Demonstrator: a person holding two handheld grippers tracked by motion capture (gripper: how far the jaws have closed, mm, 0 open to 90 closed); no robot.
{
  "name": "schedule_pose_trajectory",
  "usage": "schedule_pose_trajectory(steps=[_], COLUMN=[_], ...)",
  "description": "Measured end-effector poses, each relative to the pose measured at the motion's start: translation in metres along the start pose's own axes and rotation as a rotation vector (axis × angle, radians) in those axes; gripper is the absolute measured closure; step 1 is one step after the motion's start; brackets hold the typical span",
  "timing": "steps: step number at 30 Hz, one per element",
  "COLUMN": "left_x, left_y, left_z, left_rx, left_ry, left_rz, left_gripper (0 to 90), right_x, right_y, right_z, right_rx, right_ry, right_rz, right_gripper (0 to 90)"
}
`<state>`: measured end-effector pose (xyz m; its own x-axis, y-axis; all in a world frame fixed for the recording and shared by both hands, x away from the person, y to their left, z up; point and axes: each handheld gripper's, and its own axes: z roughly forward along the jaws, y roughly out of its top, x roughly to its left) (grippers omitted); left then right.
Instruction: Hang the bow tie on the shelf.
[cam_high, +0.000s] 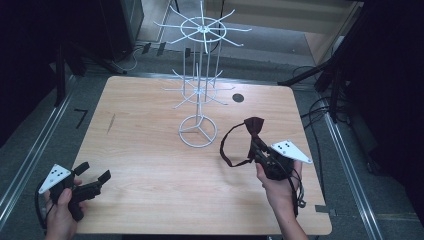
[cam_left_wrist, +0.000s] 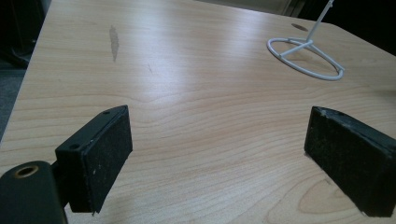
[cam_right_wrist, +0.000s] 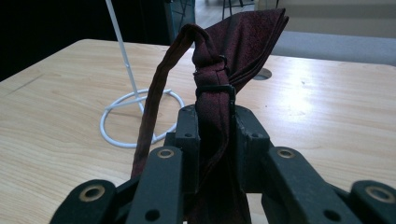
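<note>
A white wire rack (cam_high: 199, 80) stands on the surface (cam_high: 150, 165), just beyond the right tongs (cam_high: 256, 145), which are clamped on a dark red bow tie (cam_high: 252, 127), strap hanging beside. Left tongs (cam_high: 95, 172) gape wide, empty, well apart.

Wire rack (cam_high: 199, 100) mid-table toward the back, bow tie (cam_high: 248, 135) just right of its base, table (cam_high: 150, 165) beneath.

A lab or recording studio, by the look of it — a bare wooden table (cam_high: 150, 165) ringed by dark curtains, metal floor rails (cam_high: 30, 150), loose cables (cam_high: 320, 107) and black stand legs (cam_high: 310, 75) — nothing domestic about it.
</note>
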<state>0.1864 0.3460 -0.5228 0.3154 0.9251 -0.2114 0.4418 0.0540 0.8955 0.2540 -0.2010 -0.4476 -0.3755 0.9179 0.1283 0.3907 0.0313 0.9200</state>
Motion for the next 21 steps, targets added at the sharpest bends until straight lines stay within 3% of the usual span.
schedule_pose_trajectory(steps=[21], left_x=[0.000], left_y=[0.000], left_z=[0.000], left_rx=[-0.004], left_ry=[-0.006], left_rz=[-0.001], left_gripper=[8.2], right_x=[0.012], right_y=[0.034], right_z=[0.013], right_rx=[-0.040], right_ry=[0.001], right_rz=[0.015], right_gripper=[75.2])
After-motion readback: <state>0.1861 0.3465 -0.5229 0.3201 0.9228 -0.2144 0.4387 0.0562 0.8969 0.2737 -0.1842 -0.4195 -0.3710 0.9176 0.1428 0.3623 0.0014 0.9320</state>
